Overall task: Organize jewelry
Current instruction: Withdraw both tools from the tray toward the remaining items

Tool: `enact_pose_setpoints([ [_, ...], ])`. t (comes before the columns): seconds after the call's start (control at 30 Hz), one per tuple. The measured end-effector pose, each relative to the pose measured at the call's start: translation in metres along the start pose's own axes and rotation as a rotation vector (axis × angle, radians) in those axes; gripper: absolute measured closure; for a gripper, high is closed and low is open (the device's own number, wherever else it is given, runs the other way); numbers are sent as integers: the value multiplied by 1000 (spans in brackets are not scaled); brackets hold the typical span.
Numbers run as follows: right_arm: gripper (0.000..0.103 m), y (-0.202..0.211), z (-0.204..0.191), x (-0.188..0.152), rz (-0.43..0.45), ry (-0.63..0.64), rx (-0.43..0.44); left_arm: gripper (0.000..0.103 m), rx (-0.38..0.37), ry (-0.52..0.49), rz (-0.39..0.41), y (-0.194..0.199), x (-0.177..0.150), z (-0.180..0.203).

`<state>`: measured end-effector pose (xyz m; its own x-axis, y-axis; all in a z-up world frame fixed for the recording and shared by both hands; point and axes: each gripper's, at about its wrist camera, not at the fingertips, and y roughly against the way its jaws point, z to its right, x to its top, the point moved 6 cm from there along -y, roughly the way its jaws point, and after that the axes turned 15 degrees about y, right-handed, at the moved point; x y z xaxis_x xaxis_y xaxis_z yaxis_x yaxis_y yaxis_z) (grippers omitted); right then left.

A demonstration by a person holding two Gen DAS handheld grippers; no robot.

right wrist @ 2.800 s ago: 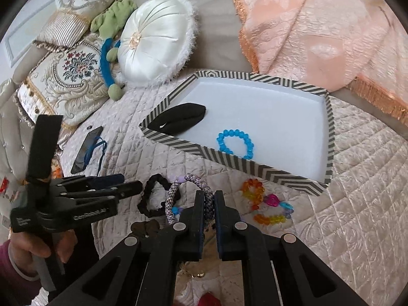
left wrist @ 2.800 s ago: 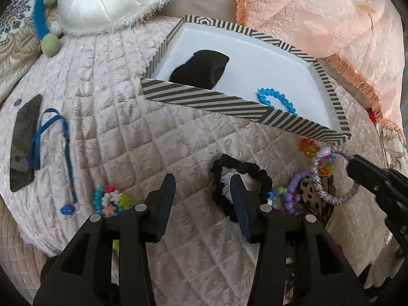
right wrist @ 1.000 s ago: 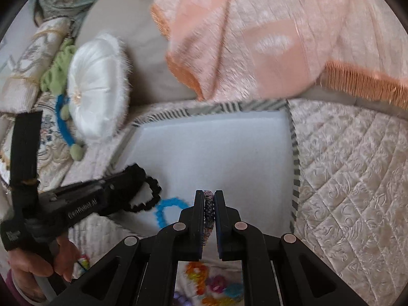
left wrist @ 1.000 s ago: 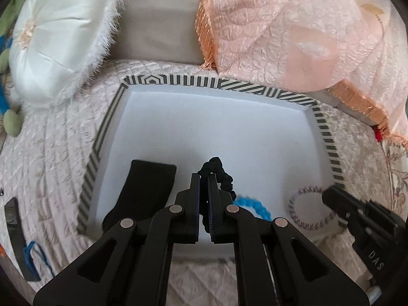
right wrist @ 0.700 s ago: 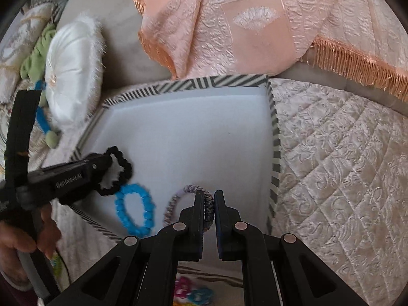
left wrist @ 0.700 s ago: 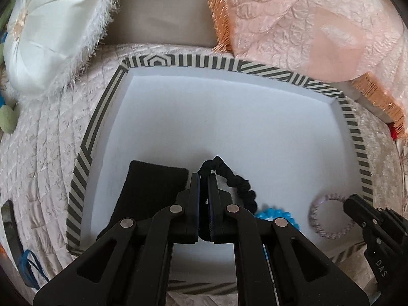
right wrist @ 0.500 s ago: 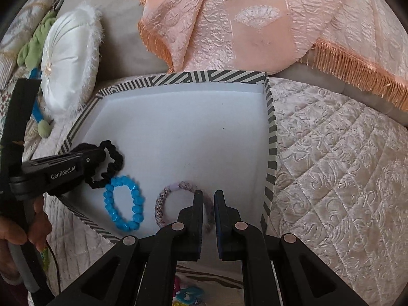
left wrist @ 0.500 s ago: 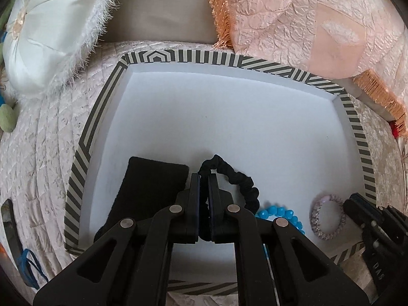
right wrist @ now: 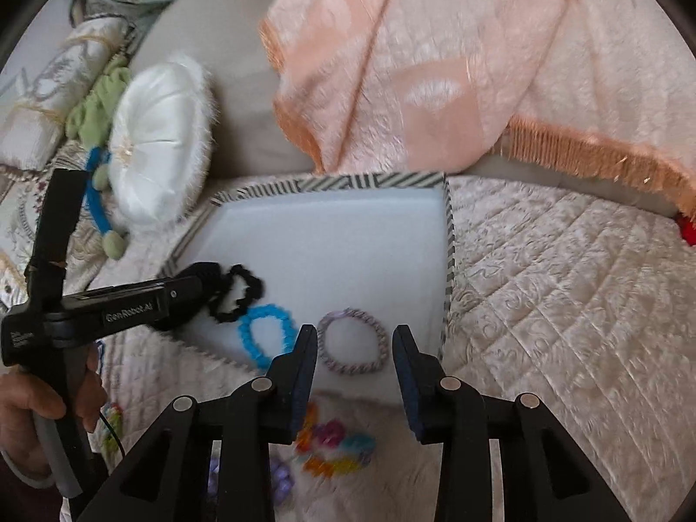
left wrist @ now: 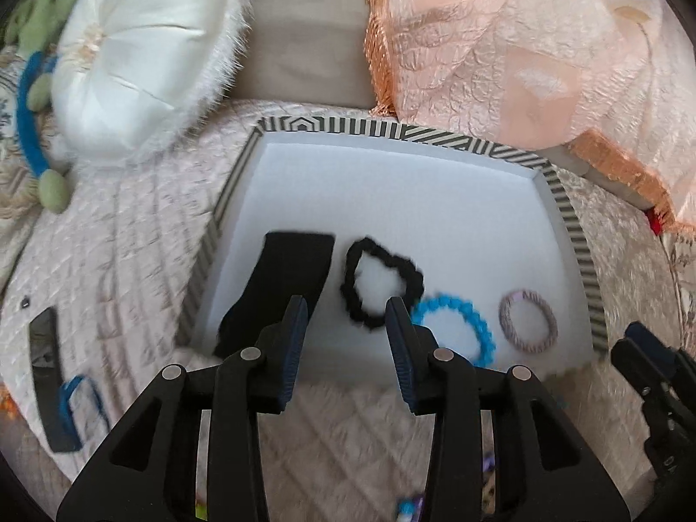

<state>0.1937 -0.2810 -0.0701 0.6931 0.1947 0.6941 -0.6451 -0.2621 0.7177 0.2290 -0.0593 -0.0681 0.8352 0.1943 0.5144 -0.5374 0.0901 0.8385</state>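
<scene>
Over the near edge of the striped tray point(left wrist: 570, 235), my left gripper point(left wrist: 346, 322) gapes wide beside the black scrunchie point(left wrist: 383, 287), while on the right wrist view my right gripper point(right wrist: 354, 352) spreads wide around the braided band point(right wrist: 352, 341), grasping nothing.

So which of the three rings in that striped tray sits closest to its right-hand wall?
The mauve braided hair tie. The blue bead bracelet lies to its left, and the black scrunchie further left, in the striped tray.

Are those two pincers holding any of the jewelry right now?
No. The left gripper and right gripper are both open and empty; the black scrunchie and braided ring lie loose in the tray.
</scene>
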Motion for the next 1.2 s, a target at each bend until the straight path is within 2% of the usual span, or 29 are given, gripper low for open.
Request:
enact_pose_setpoints([
  [0.2, 69, 30, -24, -19, 11, 8, 5, 66, 15, -43, 61, 36, -36, -6],
  [0.43, 69, 67, -52, -33, 46, 9, 14, 66, -3, -41, 107, 75, -68, -10],
  [0.7, 69, 97, -84, -40, 73, 72, -11, 66, -10, -33, 156, 111, -97, -14],
  [1.0, 67, 110, -97, -42, 82, 104, -33, 65, -2, -31, 178, 126, -109, -22],
  [1.03, 67, 111, -97, -43, 82, 105, -33, 64, -1, -31, 180, 127, -110, -23],
  [1.1, 66, 111, -99, -44, 82, 105, -32, 56, -3, -26, 185, 129, -110, -25],
  [1.2, 65, 112, -98, -46, 82, 97, -30, 55, -9, -19, 182, 130, -112, -27],
])
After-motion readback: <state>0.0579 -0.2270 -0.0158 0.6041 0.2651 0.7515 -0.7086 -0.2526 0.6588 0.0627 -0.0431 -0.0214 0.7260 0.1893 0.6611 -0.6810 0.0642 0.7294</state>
